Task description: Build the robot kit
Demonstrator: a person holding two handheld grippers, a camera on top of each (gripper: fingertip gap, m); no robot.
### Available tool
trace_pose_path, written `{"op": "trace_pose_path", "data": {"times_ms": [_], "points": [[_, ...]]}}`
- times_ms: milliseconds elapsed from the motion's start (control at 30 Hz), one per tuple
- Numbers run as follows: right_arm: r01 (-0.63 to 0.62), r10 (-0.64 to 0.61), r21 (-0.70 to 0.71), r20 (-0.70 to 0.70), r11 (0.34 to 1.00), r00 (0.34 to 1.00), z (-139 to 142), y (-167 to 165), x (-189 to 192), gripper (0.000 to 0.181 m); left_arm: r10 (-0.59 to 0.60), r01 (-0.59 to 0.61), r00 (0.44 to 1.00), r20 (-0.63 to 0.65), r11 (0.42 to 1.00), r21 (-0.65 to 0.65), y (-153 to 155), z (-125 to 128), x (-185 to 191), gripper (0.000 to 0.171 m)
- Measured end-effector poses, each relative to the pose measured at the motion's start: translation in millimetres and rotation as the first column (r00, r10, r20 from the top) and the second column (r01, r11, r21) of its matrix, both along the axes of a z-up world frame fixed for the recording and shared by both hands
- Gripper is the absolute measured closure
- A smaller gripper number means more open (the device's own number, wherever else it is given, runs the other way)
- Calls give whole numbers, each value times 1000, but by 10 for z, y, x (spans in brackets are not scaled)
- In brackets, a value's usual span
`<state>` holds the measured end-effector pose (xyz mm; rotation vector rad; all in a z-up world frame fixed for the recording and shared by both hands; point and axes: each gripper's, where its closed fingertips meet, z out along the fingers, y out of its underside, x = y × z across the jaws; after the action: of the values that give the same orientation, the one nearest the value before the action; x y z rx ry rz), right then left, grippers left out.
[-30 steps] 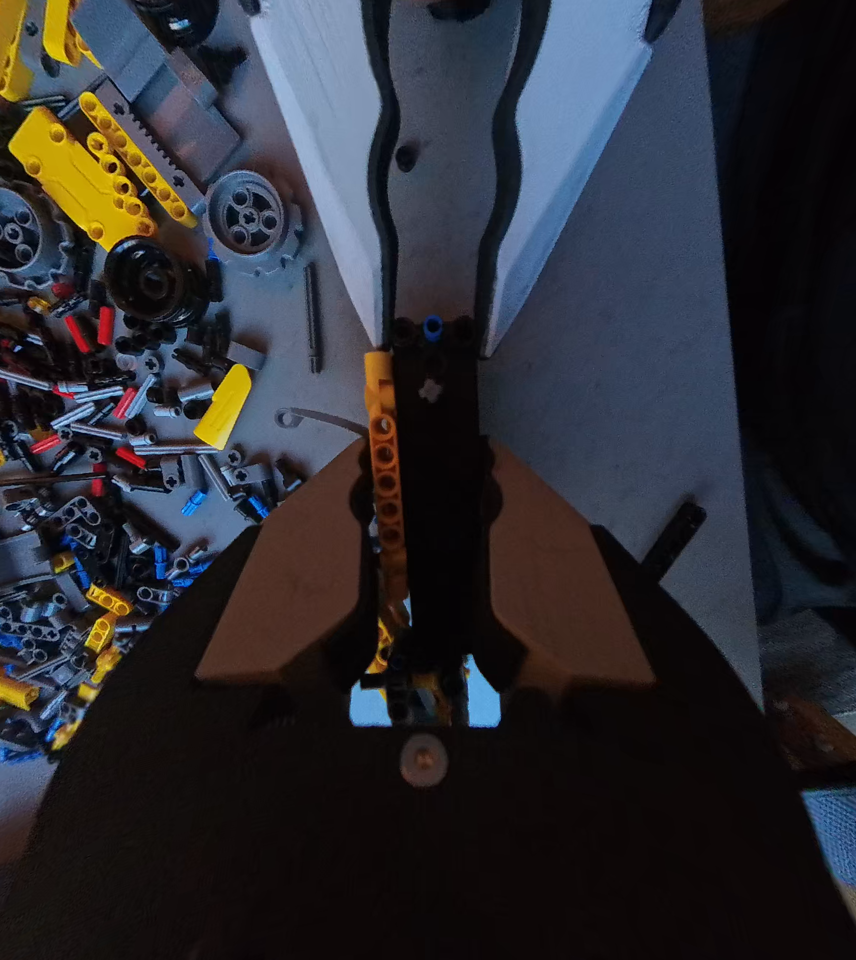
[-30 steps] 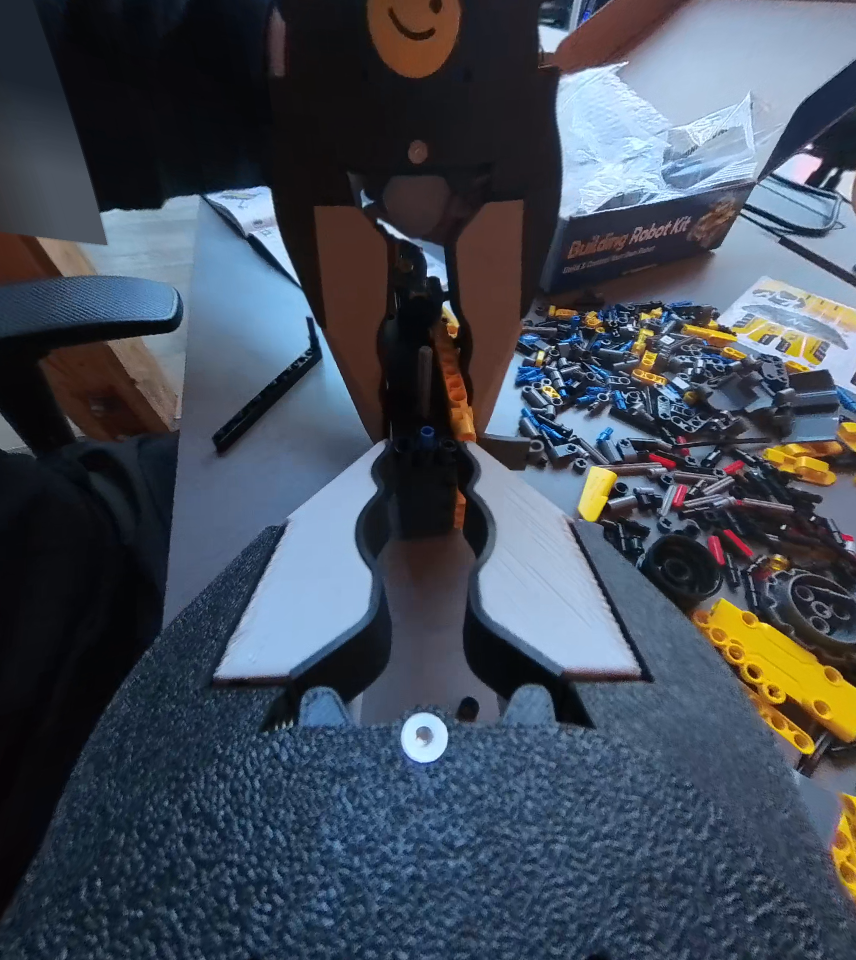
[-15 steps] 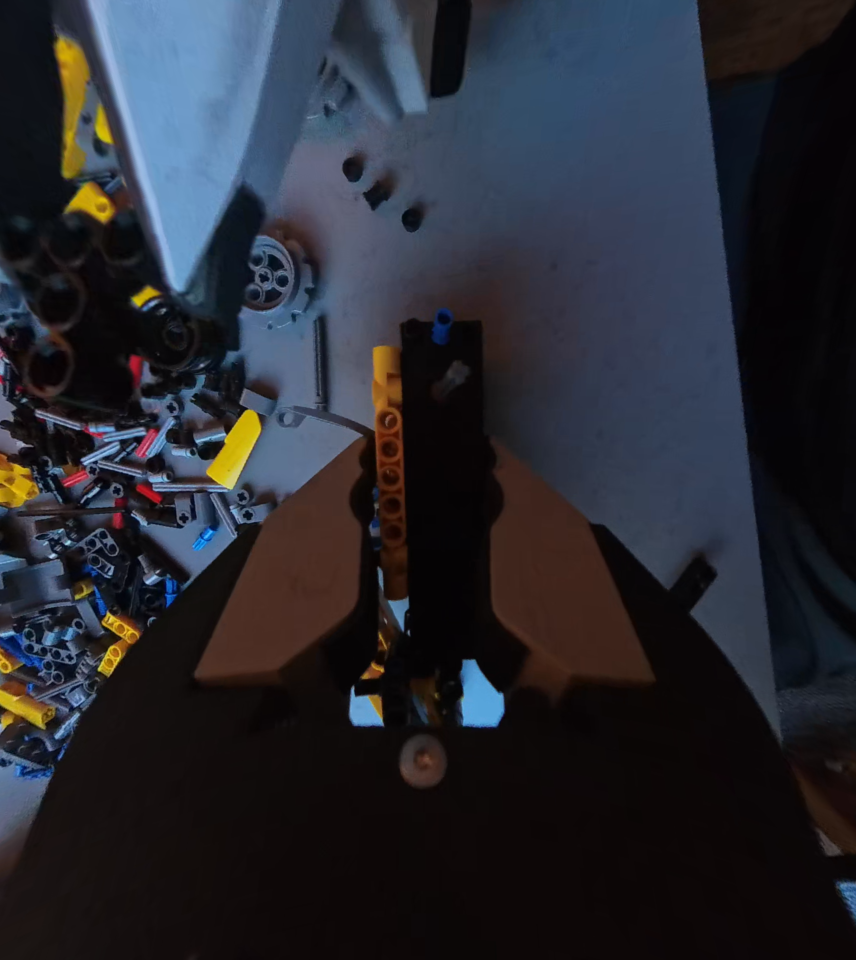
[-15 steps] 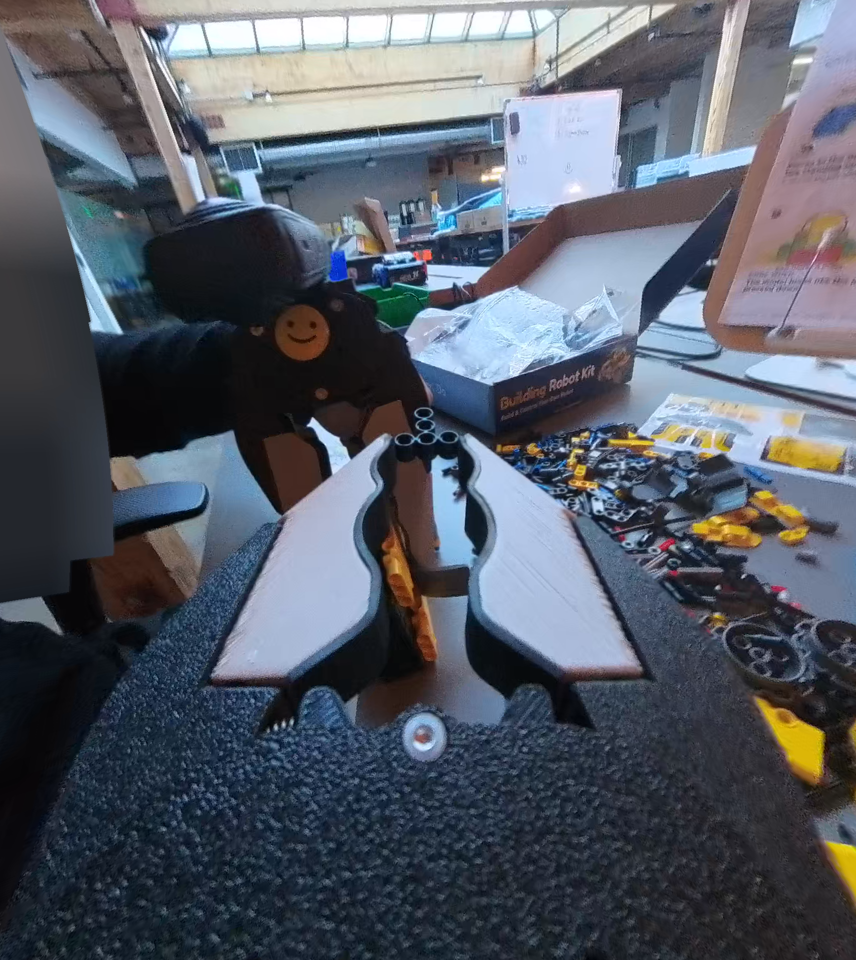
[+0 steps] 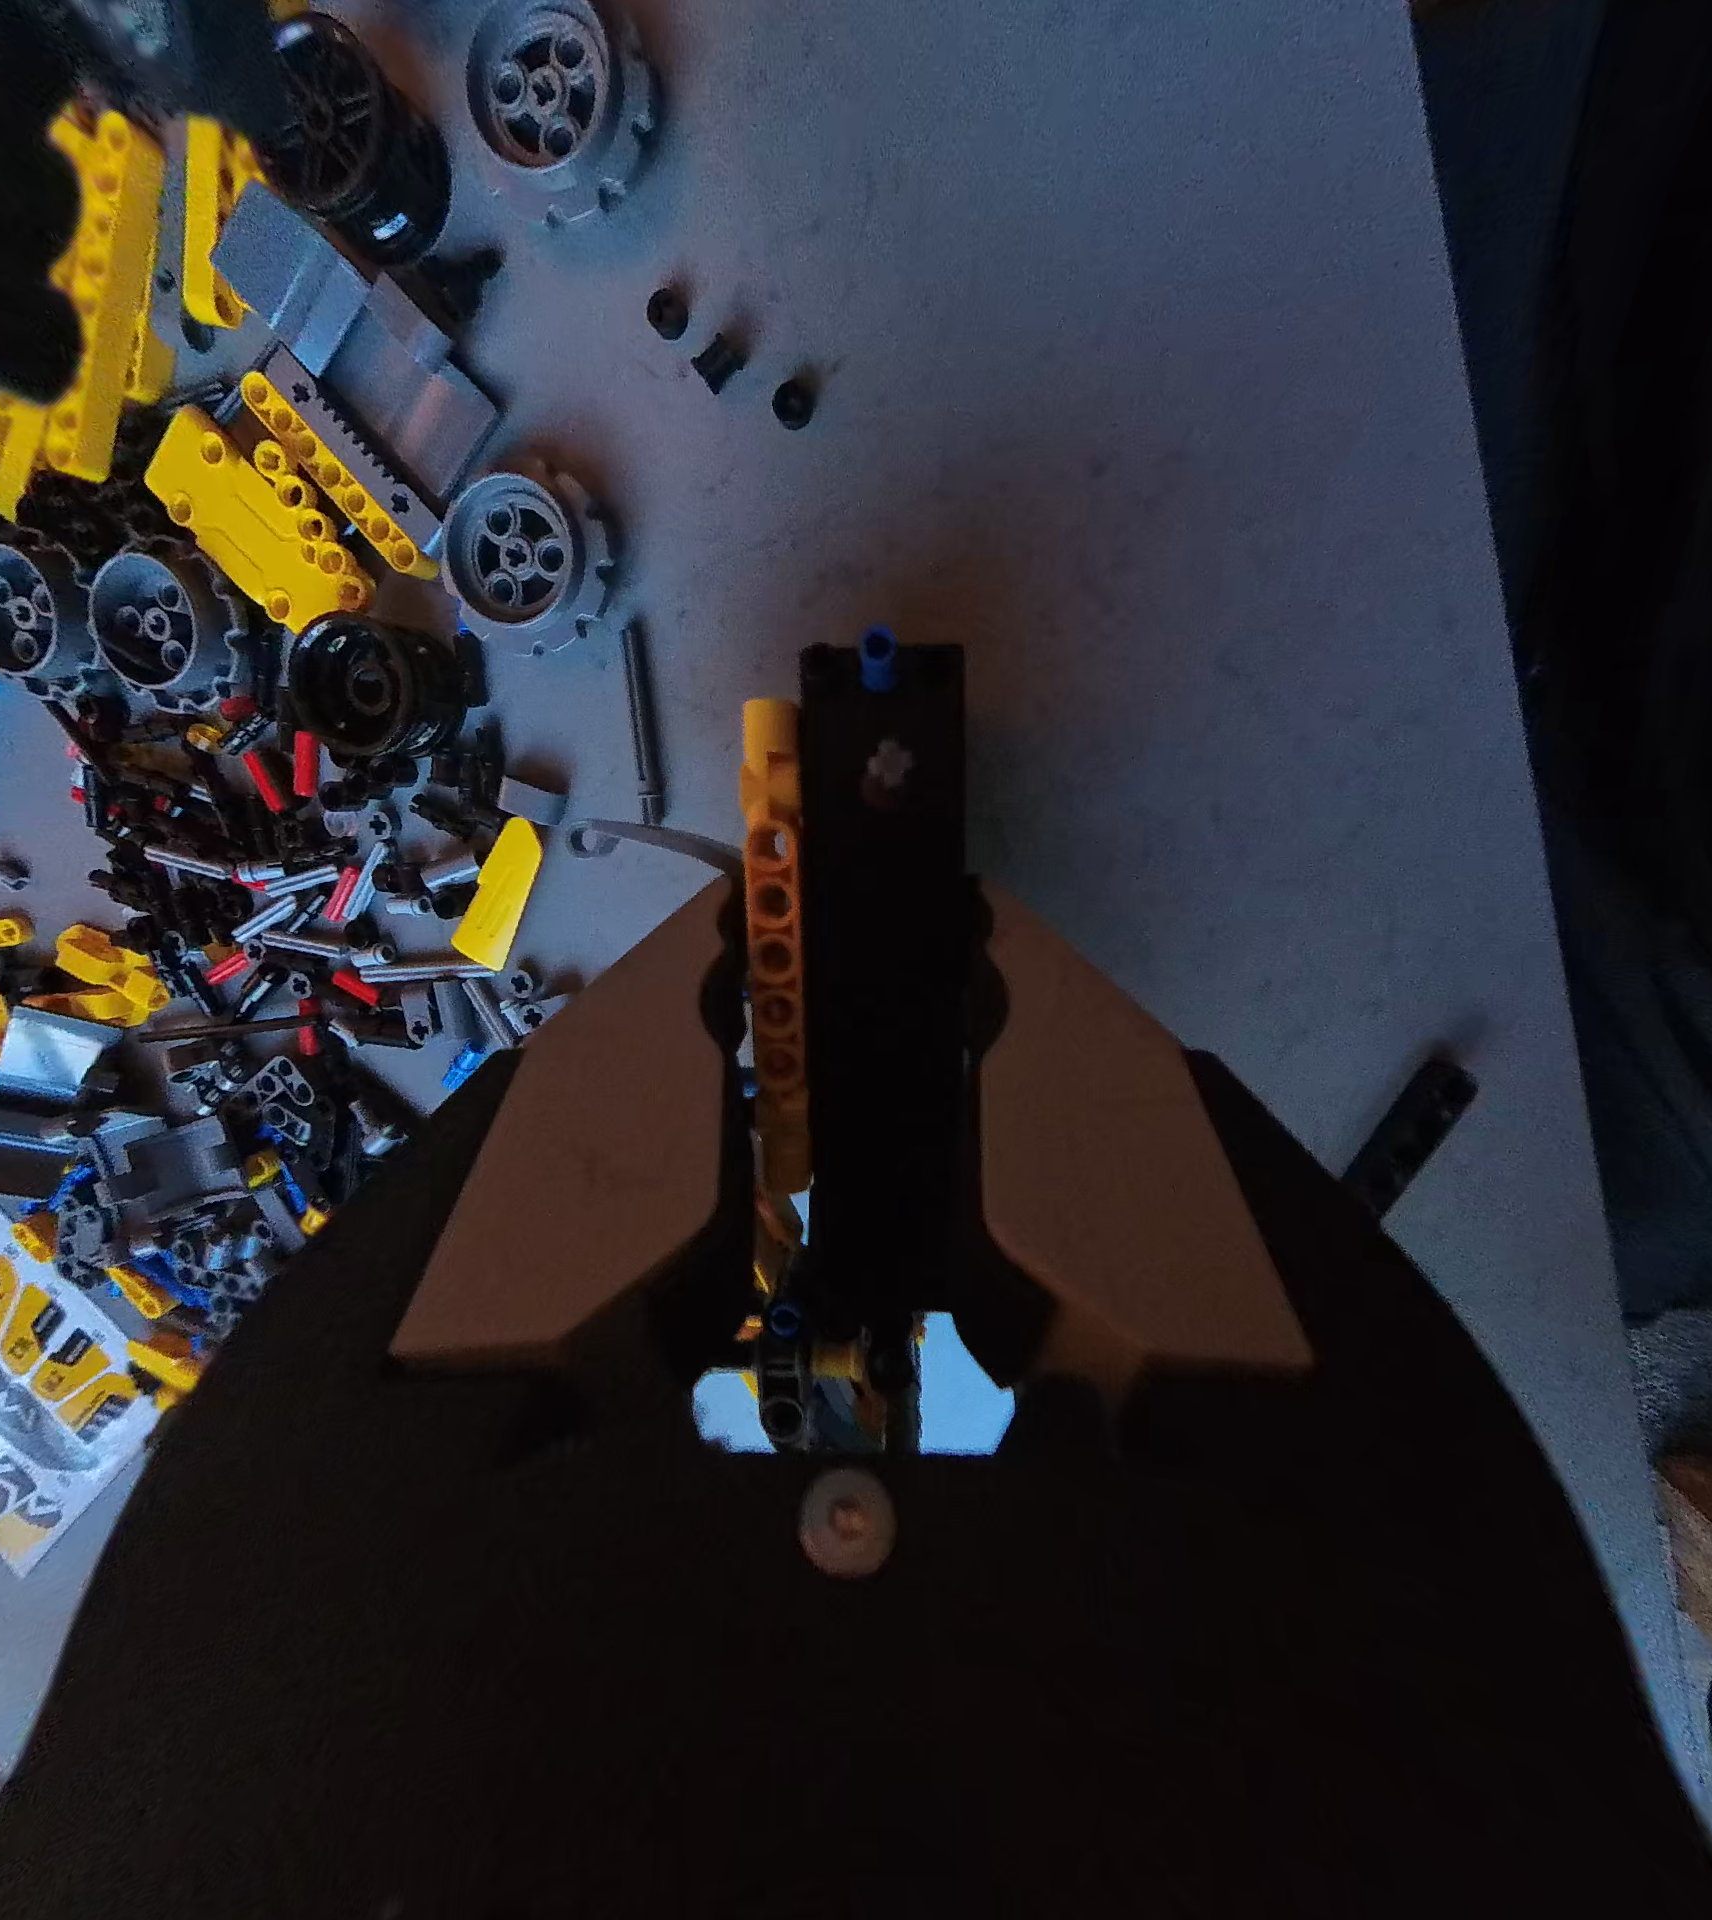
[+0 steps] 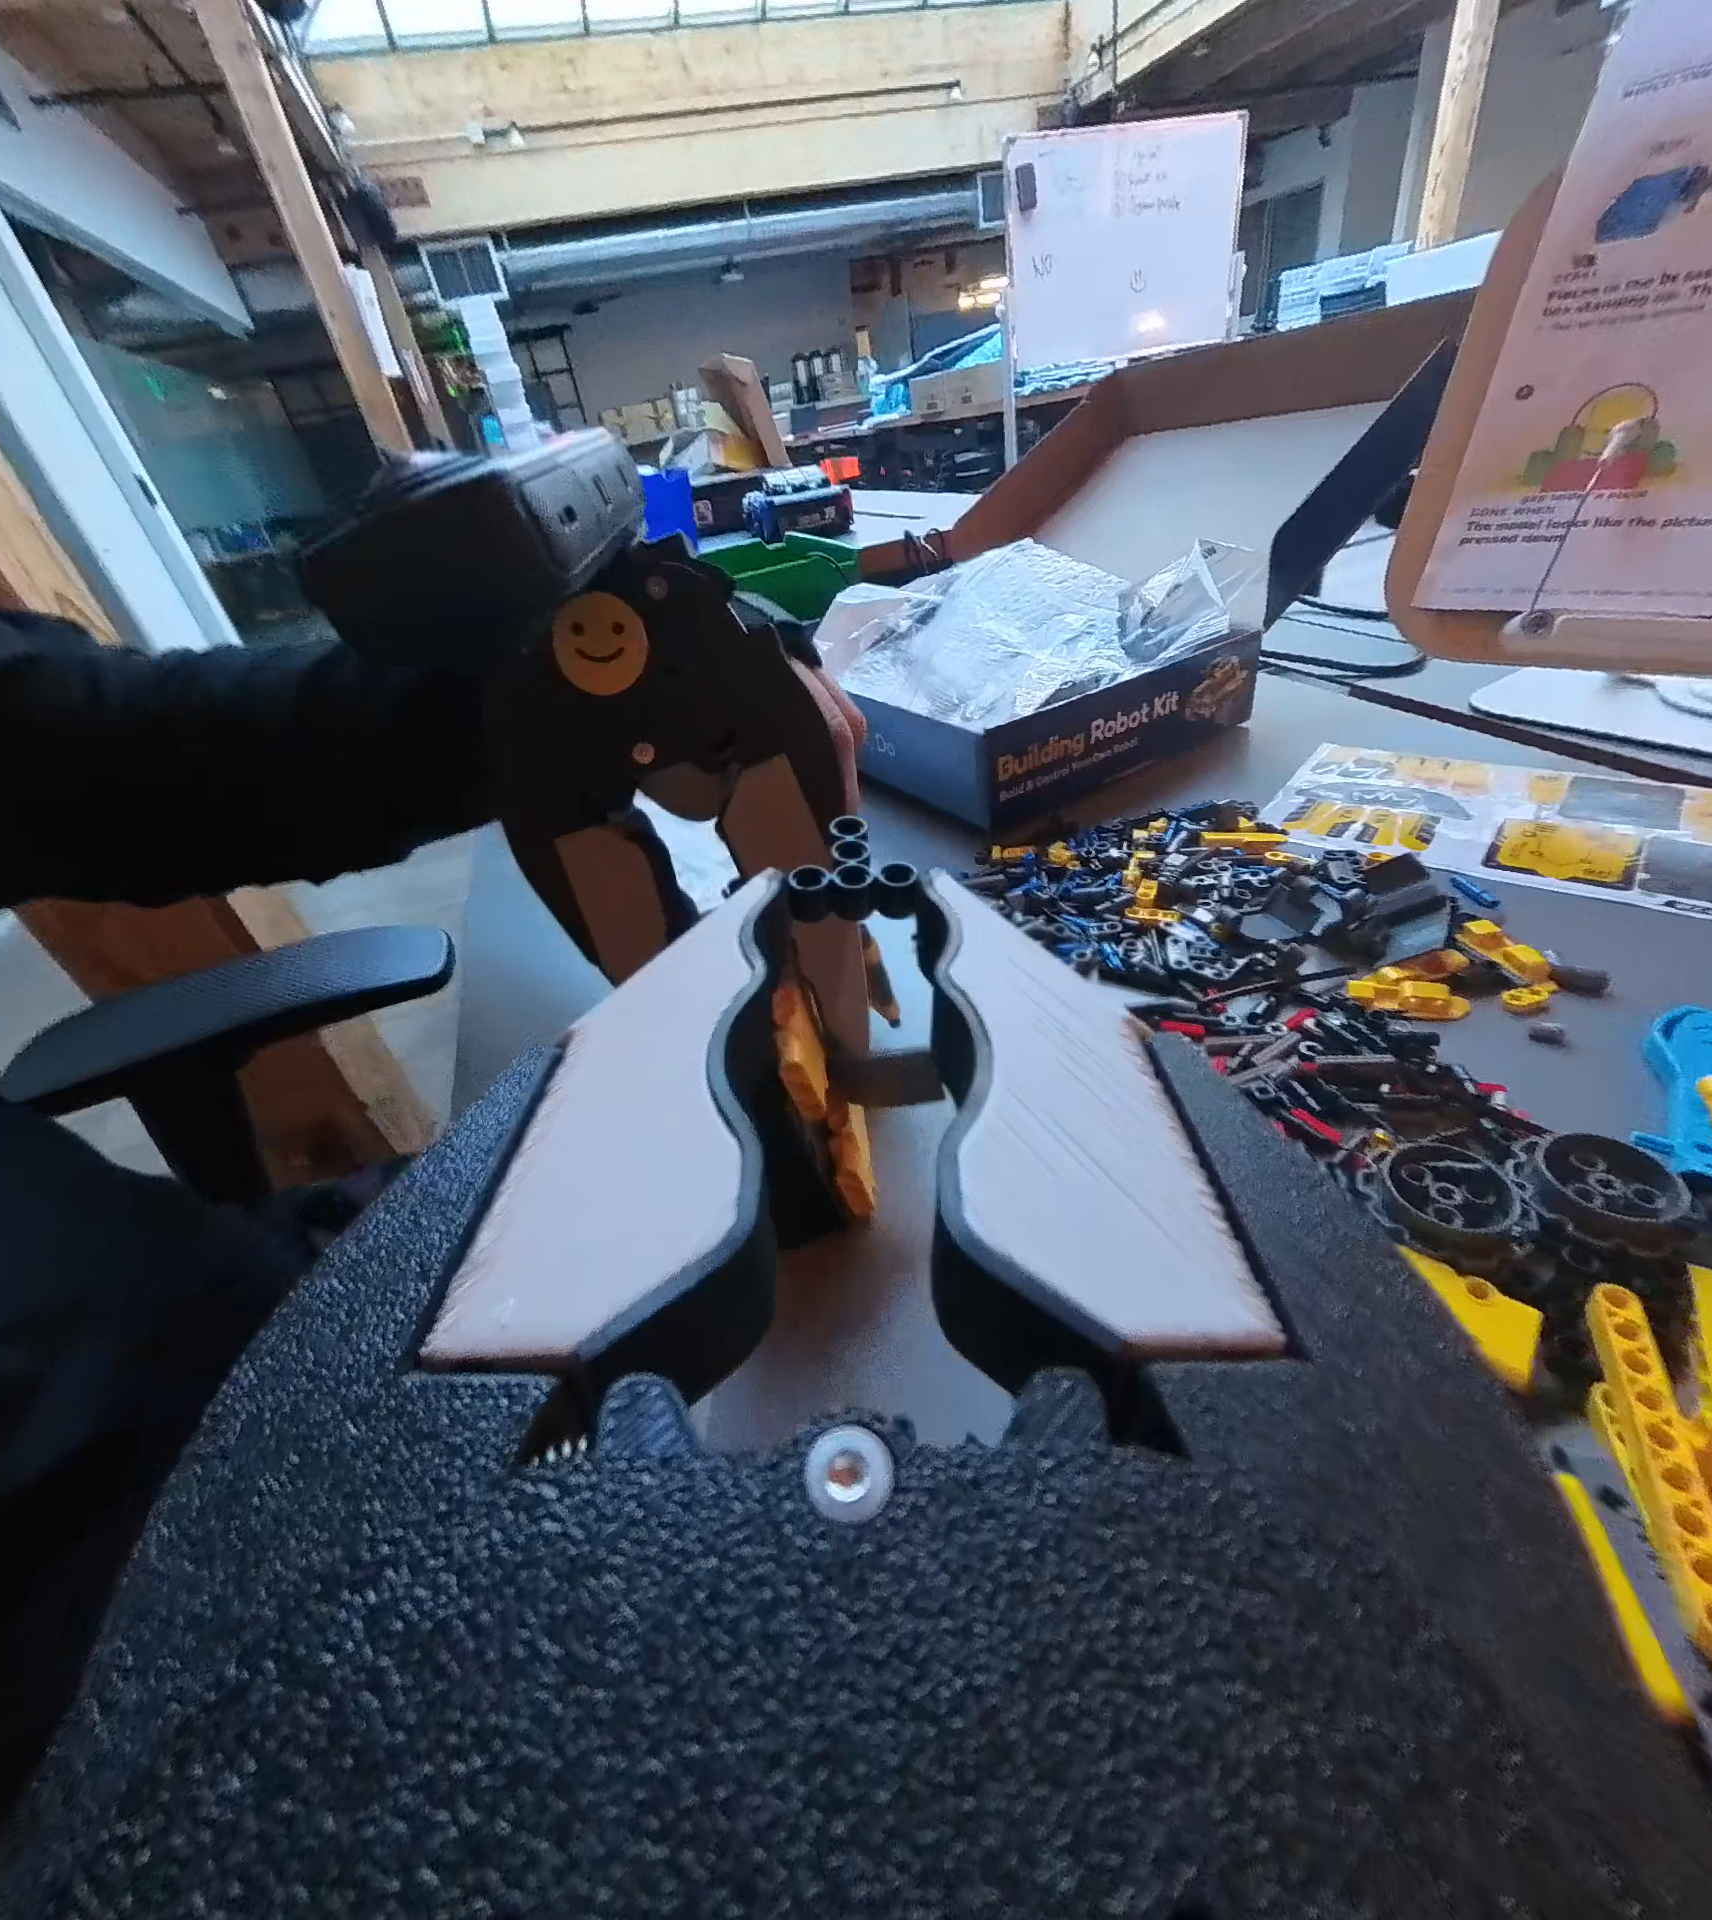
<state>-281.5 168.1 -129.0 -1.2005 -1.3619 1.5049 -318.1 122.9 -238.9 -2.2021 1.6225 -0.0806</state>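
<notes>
Jaws of left gripper (image 5: 857, 904) clamped the black-and-yellow assembly (image 5: 878, 935) at frame centre; right gripper (image 6: 852, 894) pinched a black connector (image 6: 850, 878). Loose parts (image 5: 239, 831) lay left on tabletop (image 5: 1143, 416).

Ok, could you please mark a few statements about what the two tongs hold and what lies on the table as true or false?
1. The left tongs are shut on a black and yellow beam assembly. True.
2. The right tongs are empty. False: a small black connector sits between their tips.
3. Three small black pins lie on the table, apart from the parts pile. True.
4. The kit box is closed. False: its lid is up and a clear plastic bag lies inside.
</notes>
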Motion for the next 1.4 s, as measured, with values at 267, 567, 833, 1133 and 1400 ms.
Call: {"op": "trace_pose_path", "data": {"times_ms": [267,567,833,1133,1400], "points": [[66,-120,223,236,972,964,-412,29,482,158,19,-15,999,-32,992,123,-31,20,-15,134],[67,-252,345,527,936,811,-1184,191,935,150,148,-126,984,101,971,-202,-135,52,-26,133],[66,-291,387,558,920,778,-1249,276,948,137,222,-175,965,136,940,-294,-92,56,-27,133],[-11,-26,129,275,992,961,-306,-263,206,148,231,-176,960,158,938,-300,-78,53,-10,134],[-194,140,106,387,975,911,-469,-462,-434,166,236,-180,958,164,938,-298,-77,51,-6,134]]}}
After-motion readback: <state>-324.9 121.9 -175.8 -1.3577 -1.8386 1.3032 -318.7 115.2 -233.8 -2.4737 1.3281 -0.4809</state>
